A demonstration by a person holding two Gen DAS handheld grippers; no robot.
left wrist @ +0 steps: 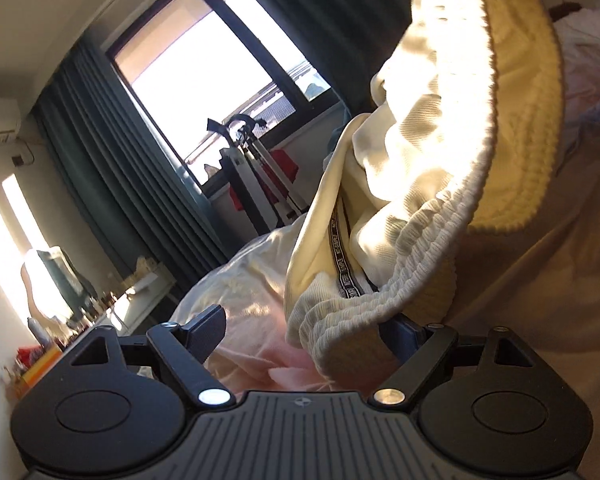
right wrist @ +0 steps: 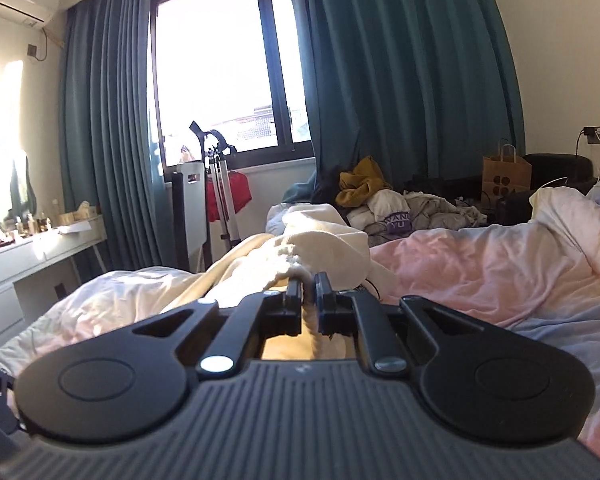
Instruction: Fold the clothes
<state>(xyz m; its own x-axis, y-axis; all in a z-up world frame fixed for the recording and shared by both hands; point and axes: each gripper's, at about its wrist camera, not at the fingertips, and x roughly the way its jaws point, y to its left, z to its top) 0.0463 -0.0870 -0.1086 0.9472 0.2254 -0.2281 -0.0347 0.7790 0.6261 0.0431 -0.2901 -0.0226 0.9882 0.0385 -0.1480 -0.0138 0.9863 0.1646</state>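
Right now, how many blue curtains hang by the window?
2. One curtain hangs left of the window, the other curtain hangs right of it. More may be hidden outside the view.

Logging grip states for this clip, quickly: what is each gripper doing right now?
Left gripper: open, the cream garment hanging between its fingers, not pinched.
Right gripper: shut on the cream garment.

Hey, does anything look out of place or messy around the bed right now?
Yes. Beyond the cream ribbed-hem garment being folded, a loose heap of unfolded clothes, topped by a mustard-yellow piece, sits crumpled at the bed's far edge by the teal curtain. The pink duvet is rumpled too.
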